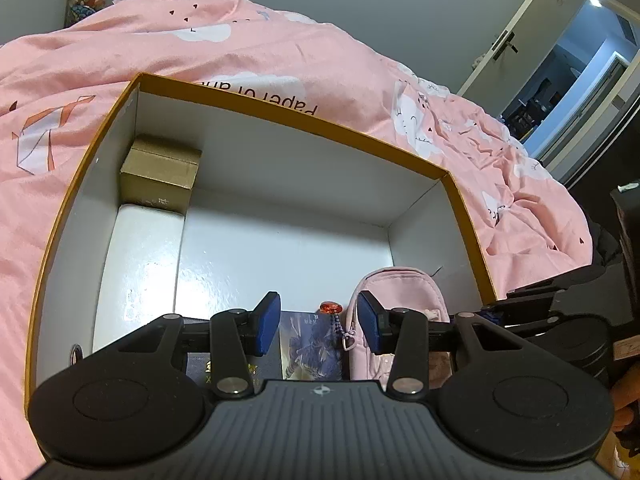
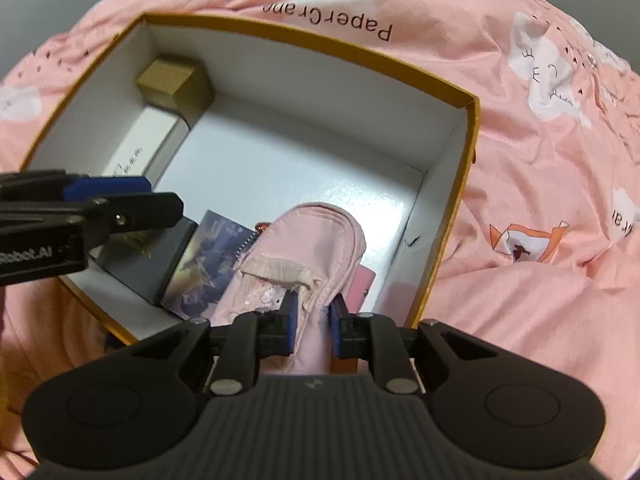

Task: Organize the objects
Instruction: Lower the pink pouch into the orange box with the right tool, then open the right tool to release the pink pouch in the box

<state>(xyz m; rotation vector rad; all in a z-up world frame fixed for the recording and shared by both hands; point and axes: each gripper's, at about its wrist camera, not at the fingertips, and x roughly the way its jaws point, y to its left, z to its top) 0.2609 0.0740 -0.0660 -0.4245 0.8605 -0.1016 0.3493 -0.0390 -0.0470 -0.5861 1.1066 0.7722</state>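
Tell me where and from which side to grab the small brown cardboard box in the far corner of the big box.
Take the small brown box from straight above, jaws across its two free faces' direction only if there is room. It sits tight in the far left corner of the big box, with a white box butting its near side, so side approaches look blocked. Its flat top edges are probably the best hold.

Pink patterned duvet (image 1: 280, 52) on bed; grey wall (image 1: 380, 4); open door (image 1: 532, 28).
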